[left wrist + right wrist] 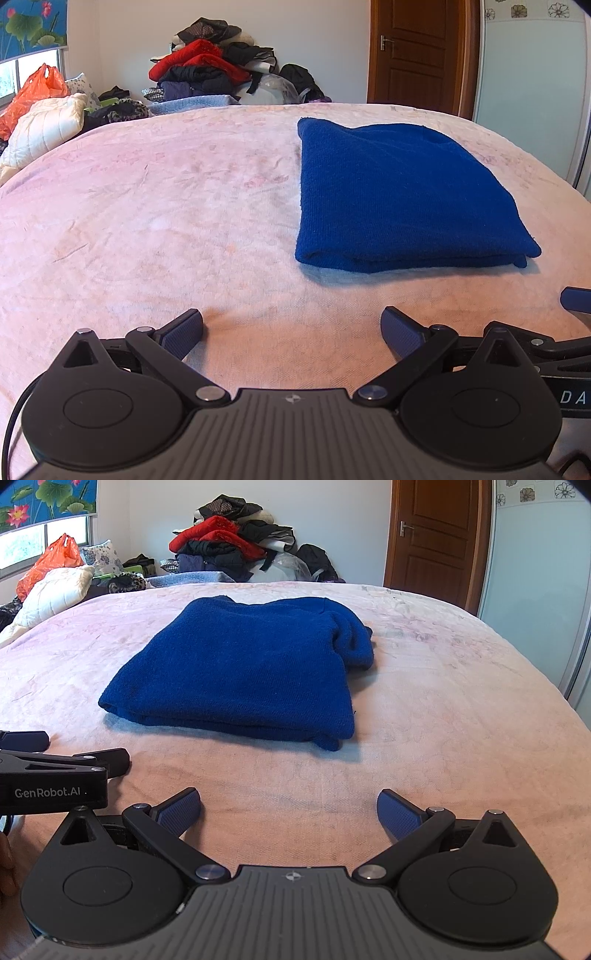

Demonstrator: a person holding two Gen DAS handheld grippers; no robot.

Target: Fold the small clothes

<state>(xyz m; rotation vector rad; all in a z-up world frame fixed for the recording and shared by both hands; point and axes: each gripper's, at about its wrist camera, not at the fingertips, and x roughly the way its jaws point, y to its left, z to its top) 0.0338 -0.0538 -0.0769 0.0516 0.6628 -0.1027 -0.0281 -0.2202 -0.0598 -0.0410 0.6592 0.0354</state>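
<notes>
A dark blue knit garment (402, 192) lies folded into a thick rectangle on the pink bedspread (166, 206). In the right wrist view the same blue garment (240, 672) sits straight ahead, with a bunched part at its far right corner. My left gripper (291, 328) hovers open over the bedspread, short of the garment and to its left, holding nothing. My right gripper (289, 808) is open too, empty, in front of the garment's near edge. The left gripper's body (55, 771) shows at the left edge of the right wrist view.
A heap of red, black and grey clothes (210, 62) is piled against the far wall. A white quilted pillow (48, 125) and an orange plastic bag (33, 92) lie at the far left. A brown door (417, 51) stands at the back right, beside a pale wardrobe panel (539, 572).
</notes>
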